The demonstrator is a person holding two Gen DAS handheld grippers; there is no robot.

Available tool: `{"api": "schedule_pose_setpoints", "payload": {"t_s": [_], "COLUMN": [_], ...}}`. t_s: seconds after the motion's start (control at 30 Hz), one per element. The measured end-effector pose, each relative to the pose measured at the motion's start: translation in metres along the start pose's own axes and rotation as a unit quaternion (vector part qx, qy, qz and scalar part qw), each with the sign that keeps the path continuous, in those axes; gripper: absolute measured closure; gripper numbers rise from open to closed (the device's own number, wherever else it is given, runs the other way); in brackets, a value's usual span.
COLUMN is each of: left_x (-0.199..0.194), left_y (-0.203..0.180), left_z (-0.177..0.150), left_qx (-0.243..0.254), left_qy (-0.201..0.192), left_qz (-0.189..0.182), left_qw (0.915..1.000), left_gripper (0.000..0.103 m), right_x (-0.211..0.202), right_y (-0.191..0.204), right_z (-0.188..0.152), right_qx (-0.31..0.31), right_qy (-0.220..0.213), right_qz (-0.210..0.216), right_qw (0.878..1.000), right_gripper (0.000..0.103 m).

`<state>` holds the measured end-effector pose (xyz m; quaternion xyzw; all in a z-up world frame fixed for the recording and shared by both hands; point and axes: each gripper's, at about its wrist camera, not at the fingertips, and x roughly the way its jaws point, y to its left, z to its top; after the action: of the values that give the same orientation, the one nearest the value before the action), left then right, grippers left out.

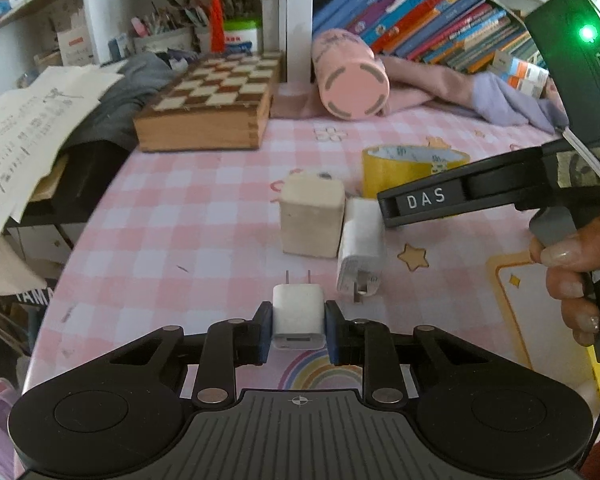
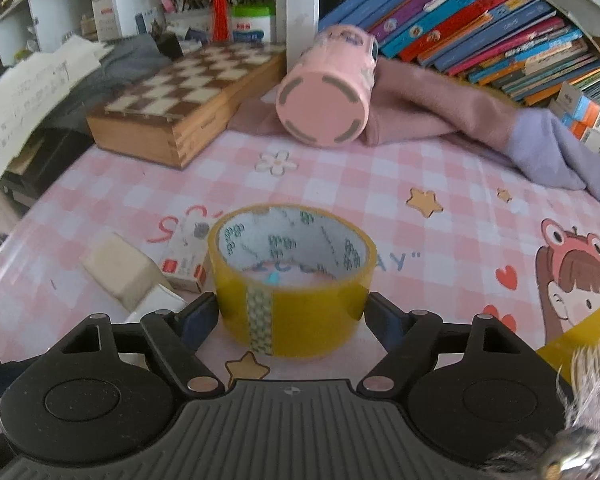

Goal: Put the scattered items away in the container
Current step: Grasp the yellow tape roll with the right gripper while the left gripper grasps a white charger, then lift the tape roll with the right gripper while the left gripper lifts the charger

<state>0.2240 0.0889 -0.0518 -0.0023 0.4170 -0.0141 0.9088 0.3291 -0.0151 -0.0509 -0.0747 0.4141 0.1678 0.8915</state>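
My left gripper (image 1: 298, 330) is shut on a small white charger plug (image 1: 298, 312), its two prongs pointing away from me over the pink checked tablecloth (image 1: 188, 232). My right gripper (image 2: 290, 316) straddles a yellow tape roll (image 2: 292, 280) that stands on its flat side, with both pads against its wall. The left wrist view shows that gripper's black finger (image 1: 420, 200) beside the tape roll (image 1: 404, 164). A beige block (image 1: 312, 220) and a larger white charger (image 1: 362, 248) lie side by side ahead of the left gripper. A yellow-rimmed container (image 1: 508, 300) sits at the right.
A pink cup (image 2: 324, 108) lies on its side at the back, beside pink and lilac cloth (image 2: 440, 116). A wooden chessboard box (image 2: 172, 100) is at the back left, with papers (image 1: 28, 128) further left. A small white and red box (image 2: 184, 256) lies left of the tape. Books line the shelf behind.
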Motion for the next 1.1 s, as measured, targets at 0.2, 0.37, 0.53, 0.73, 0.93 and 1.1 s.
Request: {"api": "schedule_pose_setpoints", "payload": {"t_s": [0.2, 0.37, 0.53, 0.73, 0.93, 1.1], "left_x": [-0.020, -0.038, -0.047, -0.052, -0.057, -0.061], "left_y": [0.002, 0.003, 0.006, 0.006, 0.009, 0.011], "left_z": [0.001, -0.002, -0.010, -0.016, -0.021, -0.021], "left_qx": [-0.012, -0.021, -0.036, -0.037, -0.043, -0.046], "left_qy": [-0.022, -0.035, -0.031, -0.027, -0.025, -0.030], "left_qz": [-0.004, -0.006, -0.014, -0.016, -0.003, 0.003], "left_qw": [0.9997, 0.9992, 0.9988, 0.9988, 0.9988, 0.9985], "left_gripper": [0.078, 0.078, 0.078, 0.078, 0.078, 0.078], "right_x": [-0.024, -0.053, -0.069, -0.058, -0.030, -0.029], "right_y": [0.000, -0.008, -0.012, -0.012, -0.012, -0.014], "right_z": [0.002, -0.016, -0.037, -0.039, -0.044, -0.045], "right_qx": [0.004, 0.021, 0.023, 0.028, 0.030, 0.035], "right_qy": [-0.013, 0.002, 0.010, 0.006, 0.035, 0.025], "right_qz": [0.006, 0.014, 0.017, 0.013, 0.001, -0.004], "right_qw": [1.000, 1.000, 1.000, 1.000, 0.999, 0.999], "right_gripper": [0.026, 0.027, 0.026, 0.020, 0.017, 0.018]}}
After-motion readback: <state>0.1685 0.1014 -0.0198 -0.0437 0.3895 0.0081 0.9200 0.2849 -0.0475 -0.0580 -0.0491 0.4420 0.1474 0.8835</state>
